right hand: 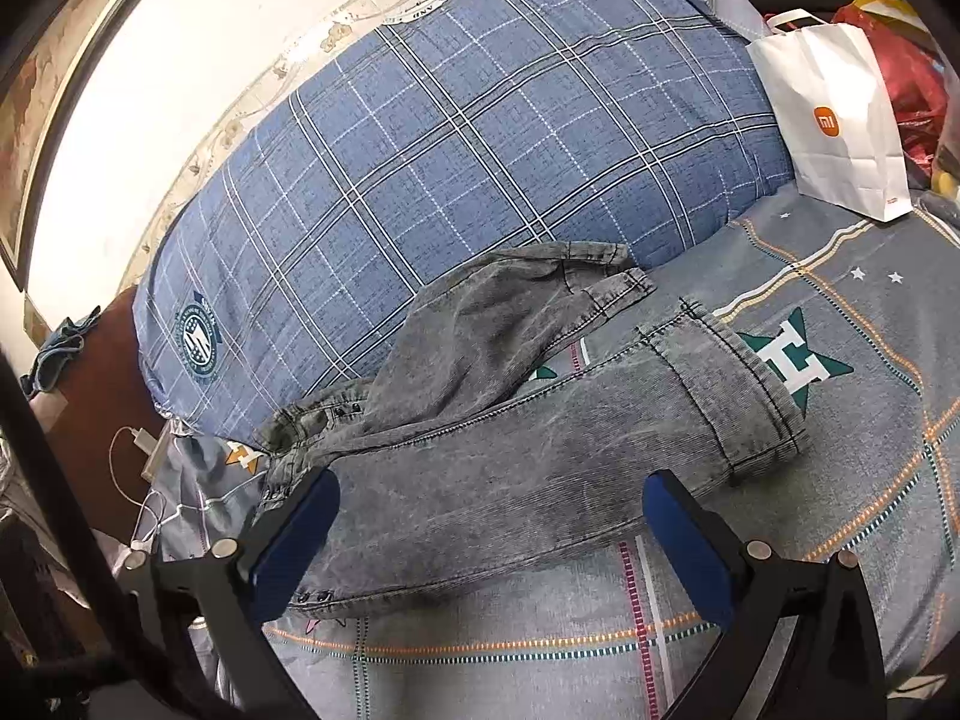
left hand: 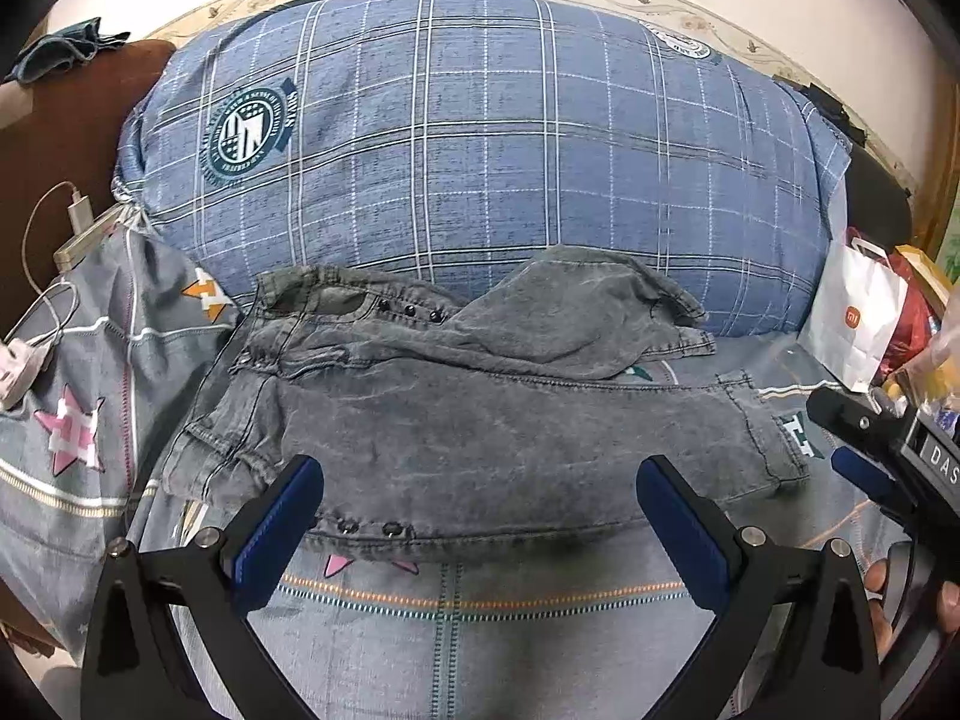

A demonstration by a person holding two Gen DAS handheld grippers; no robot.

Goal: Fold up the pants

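While hovering over grey patterned bed sheet [left hand: 480,648], left gripper [left hand: 480,516] fingers spread wide, clamped on nothing. Right gripper [right hand: 489,531] same: blue pads apart, nothing between. Grey washed-denim pants [left hand: 480,432] lying flat on sheet, just beyond both sets of tips, at 12 o'clock from each. One leg stretched toward 3 o'clock, cuffed hem [right hand: 750,384] beside green star print [right hand: 792,363]. Other leg flopped back toward 12 o'clock, resting against big blue plaid pillow [left hand: 480,138]. White paper bag with orange logo [right hand: 834,120] at 2 o'clock, well apart from pants. White charger and cable [left hand: 78,210] at 9 o'clock.
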